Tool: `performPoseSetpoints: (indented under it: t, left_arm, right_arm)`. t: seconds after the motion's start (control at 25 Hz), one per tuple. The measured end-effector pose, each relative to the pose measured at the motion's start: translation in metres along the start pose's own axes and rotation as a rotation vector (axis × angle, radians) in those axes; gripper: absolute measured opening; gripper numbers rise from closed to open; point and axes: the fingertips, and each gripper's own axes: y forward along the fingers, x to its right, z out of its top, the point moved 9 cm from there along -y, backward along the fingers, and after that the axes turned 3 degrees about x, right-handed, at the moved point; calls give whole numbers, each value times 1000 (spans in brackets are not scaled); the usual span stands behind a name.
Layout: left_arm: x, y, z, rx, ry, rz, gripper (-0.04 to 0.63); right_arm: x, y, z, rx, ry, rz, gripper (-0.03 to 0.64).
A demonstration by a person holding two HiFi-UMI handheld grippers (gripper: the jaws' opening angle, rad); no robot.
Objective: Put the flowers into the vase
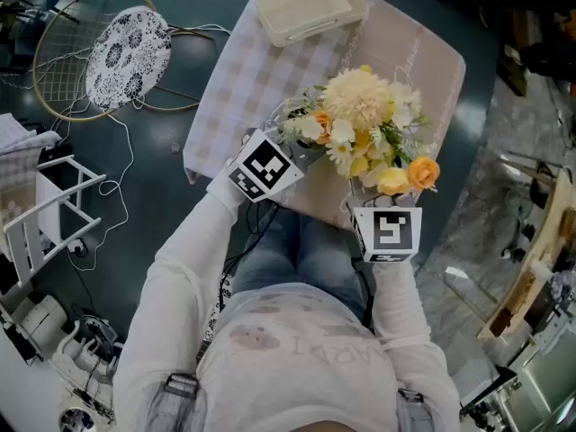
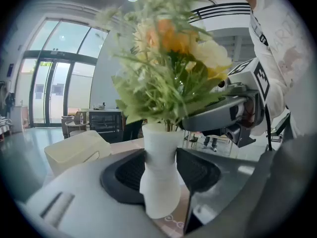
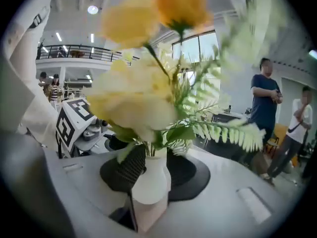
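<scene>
On the table (image 1: 432, 70), the vase (image 2: 159, 195) is gripped upright by the jaws of the left gripper (image 2: 161, 165), with the flowers (image 1: 364, 115) set in it. The jaws of the right gripper (image 3: 151, 167) are held apart, released, one on each side of the vase.

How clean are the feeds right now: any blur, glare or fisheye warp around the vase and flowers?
Head view: dim toward the edges, yet the flowers are sharp. Left gripper view: fisheye bending, bright windows at left, flowers soft, vase fairly crisp. Right gripper view: the near yellow flowers are blurred and washed out, the vase soft, the people behind clearer.
</scene>
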Motion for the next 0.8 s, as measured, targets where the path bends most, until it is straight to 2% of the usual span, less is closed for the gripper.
performPoseSetpoints:
  t: [0.12,0.28,0.44,0.64,0.8]
  left_arm:
    - [-2,-1,-1,-1,-11,12,205]
    - [1,-1,0,-19,5,0,205]
    - [4,-5,-2,-27,35,2,205]
    - [6,-17,-6,-29,22,15,205]
    - [8,-30,-8,-33,19,28,124]
  right_arm:
    - [-5,-2,-5,-66,-39,-5,169]
    - [-11,-1,-20,-96,0,22,166]
    - [-13,-2,-27,-92,50,33,153]
    - [-12,-1,-29,-86,79,34,149]
    - [-12,-2,-33,-93,103,37,147]
